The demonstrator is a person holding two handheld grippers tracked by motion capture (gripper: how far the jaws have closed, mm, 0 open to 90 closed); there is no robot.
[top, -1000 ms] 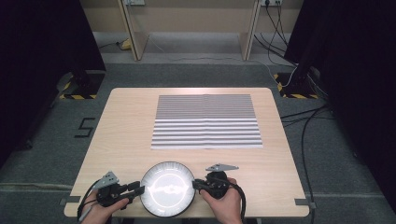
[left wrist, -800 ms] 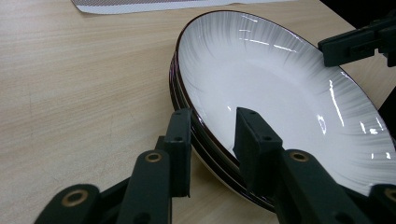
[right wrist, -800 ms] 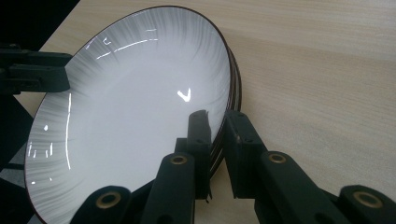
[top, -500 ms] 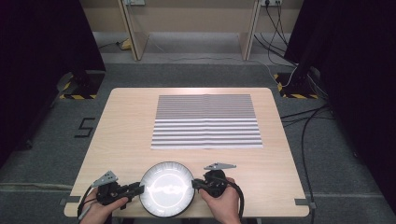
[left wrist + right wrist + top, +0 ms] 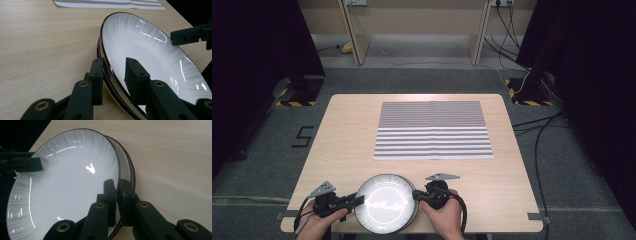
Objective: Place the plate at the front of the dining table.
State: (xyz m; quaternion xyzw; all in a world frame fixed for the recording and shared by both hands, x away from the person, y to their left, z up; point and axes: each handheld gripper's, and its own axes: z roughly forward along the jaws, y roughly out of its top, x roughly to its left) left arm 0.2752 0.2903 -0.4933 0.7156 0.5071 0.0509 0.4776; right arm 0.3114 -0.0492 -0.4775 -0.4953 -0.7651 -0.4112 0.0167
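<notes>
A stack of white plates (image 5: 385, 202) with dark rims lies at the table's front edge. My left gripper (image 5: 359, 200) is at its left rim. Its jaws (image 5: 113, 75) have been closing and sit astride the stacked rims (image 5: 106, 65), one pad outside and one on the top plate's white face. My right gripper (image 5: 416, 195) is at the right rim. Its jaws (image 5: 117, 187) have just been closing and are shut on the top plate's rim (image 5: 117, 170), with the lower plates' rims (image 5: 131, 175) behind the outer pad. Each gripper view shows the other gripper across the plate (image 5: 187, 36) (image 5: 22, 163).
A grey-and-white striped mat (image 5: 433, 130) lies flat on the far half of the wooden table (image 5: 512, 190). Bare wood runs between the mat and the plates. Cables trail over the floor on the right.
</notes>
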